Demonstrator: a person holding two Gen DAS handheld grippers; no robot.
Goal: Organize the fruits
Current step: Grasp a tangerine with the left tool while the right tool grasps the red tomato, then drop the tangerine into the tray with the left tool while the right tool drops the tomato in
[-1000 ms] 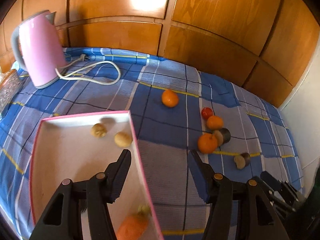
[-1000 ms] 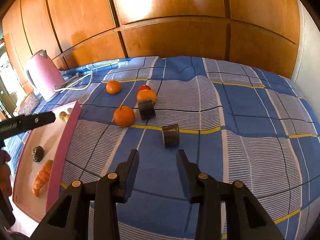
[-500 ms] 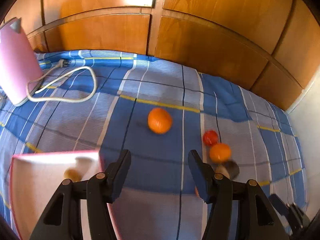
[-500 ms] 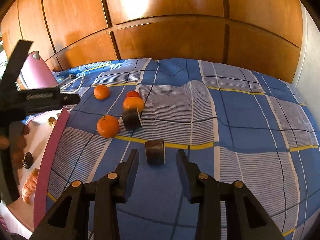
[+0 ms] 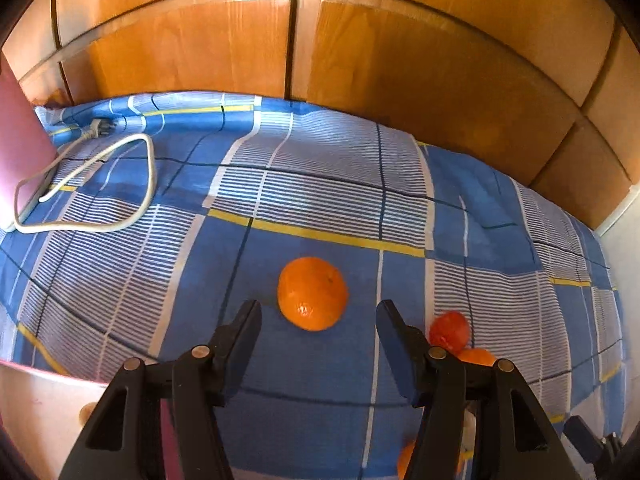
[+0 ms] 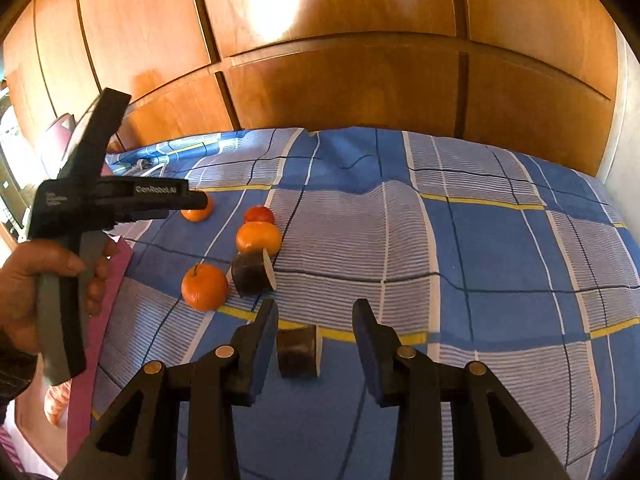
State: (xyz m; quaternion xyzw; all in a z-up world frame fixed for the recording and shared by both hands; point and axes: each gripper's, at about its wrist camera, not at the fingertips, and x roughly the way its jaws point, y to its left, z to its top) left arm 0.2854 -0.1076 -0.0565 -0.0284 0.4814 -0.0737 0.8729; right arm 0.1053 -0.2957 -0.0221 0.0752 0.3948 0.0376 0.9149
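Left gripper (image 5: 318,312), jaws spread, frames an orange (image 5: 313,293) mid-cloth (image 5: 320,184); right gripper (image 6: 315,312), also spread, straddles a dark chunk (image 6: 298,351).

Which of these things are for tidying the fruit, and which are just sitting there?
For the job:
round orange fruit ahead of the open left gripper
small red fruit
stemmed orange fruit
pink-rimmed white tray

Just lying about:
pink kettle
white power cord
dark cut chunk between the open right gripper fingers
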